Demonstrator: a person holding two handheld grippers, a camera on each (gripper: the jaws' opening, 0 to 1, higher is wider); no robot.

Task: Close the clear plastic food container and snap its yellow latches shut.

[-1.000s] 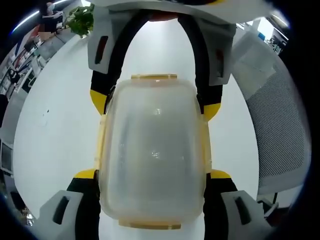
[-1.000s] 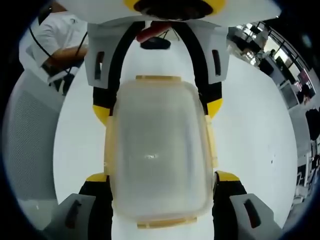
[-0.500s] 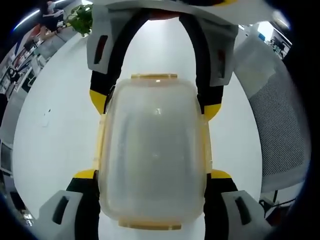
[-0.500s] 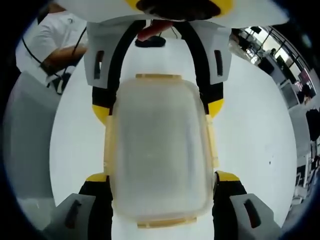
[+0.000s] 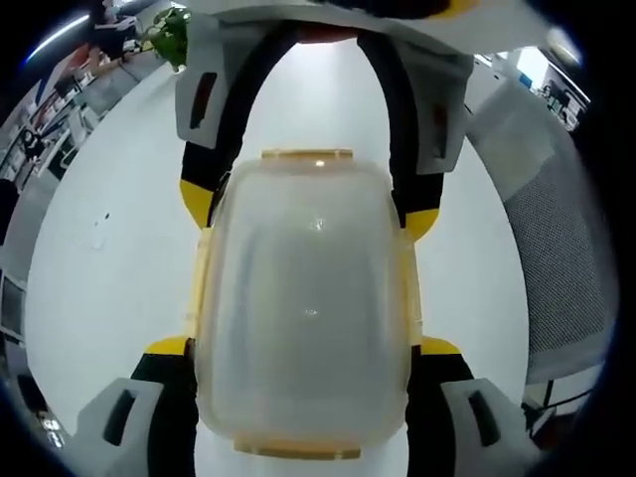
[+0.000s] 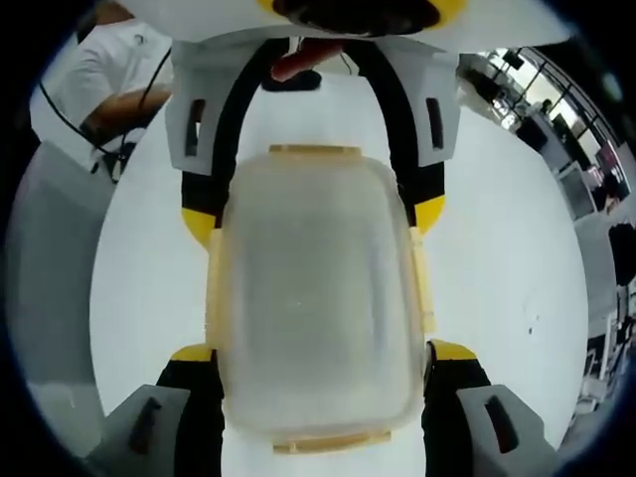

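Your left gripper [image 5: 303, 348] has its jaws pressed against both long sides of the clear plastic food container [image 5: 303, 308], and your right gripper [image 6: 316, 350] clamps it from the opposite end. Its yellow latches [image 6: 421, 278] lie flat. Beyond is the white table [image 5: 109, 258], then a mesh chair [image 5: 556, 258].

no legible text, labels, brands or numbers. the container [image 5: 303, 308] lid is plain frosted plastic, unmarked in both views. background items at the far edges are too blurred and small to read.
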